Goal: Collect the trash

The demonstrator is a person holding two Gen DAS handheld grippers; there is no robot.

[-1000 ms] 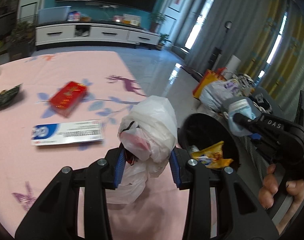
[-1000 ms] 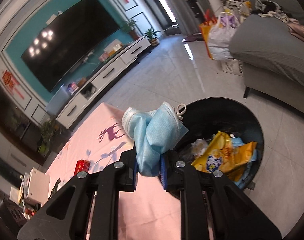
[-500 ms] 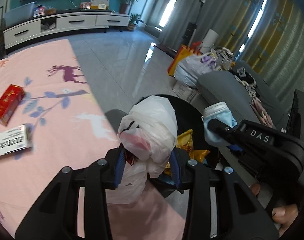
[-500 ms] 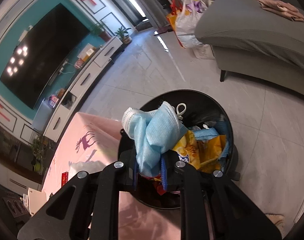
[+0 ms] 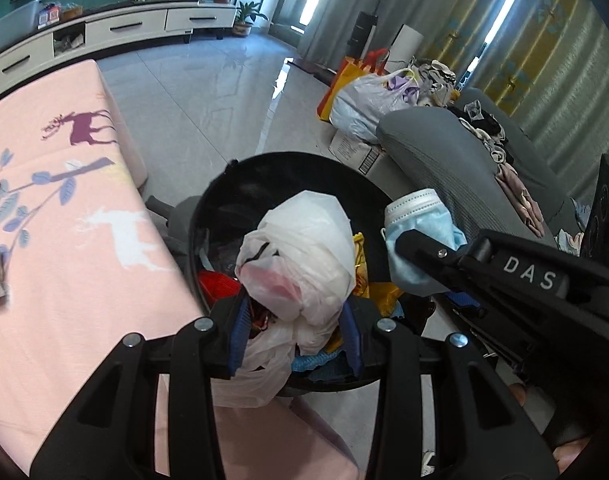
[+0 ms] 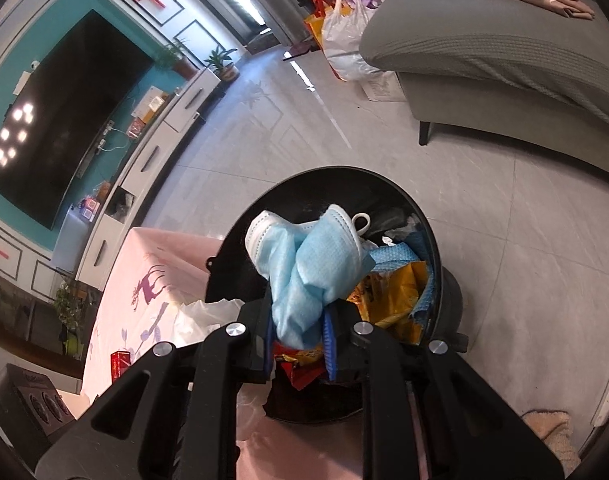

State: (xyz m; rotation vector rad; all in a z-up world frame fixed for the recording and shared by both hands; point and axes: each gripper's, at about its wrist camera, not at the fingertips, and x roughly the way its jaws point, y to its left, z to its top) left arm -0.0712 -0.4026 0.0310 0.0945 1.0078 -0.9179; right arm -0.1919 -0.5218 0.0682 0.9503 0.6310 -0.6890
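Right now two grippers are over one black trash bin (image 5: 224,200), each clamped on one piece of trash. The left gripper (image 5: 294,332) pinches a crumpled white plastic bag (image 5: 304,256) between its blue pads, the bag held above the bin's open mouth. The right gripper (image 6: 298,330) is closed on one light blue face mask (image 6: 308,264), also above the bin (from the left wrist view that mask (image 5: 420,232) sits near the bin's right rim). Inside the bin lie a yellow wrapper (image 6: 396,300), a red wrapper (image 5: 218,286) and some blue material. One pink table (image 5: 64,240) stands just beside the bin, with one red box (image 6: 118,364) lying on it well away from the bin. One grey sofa (image 6: 504,40) stands across the tiled floor.
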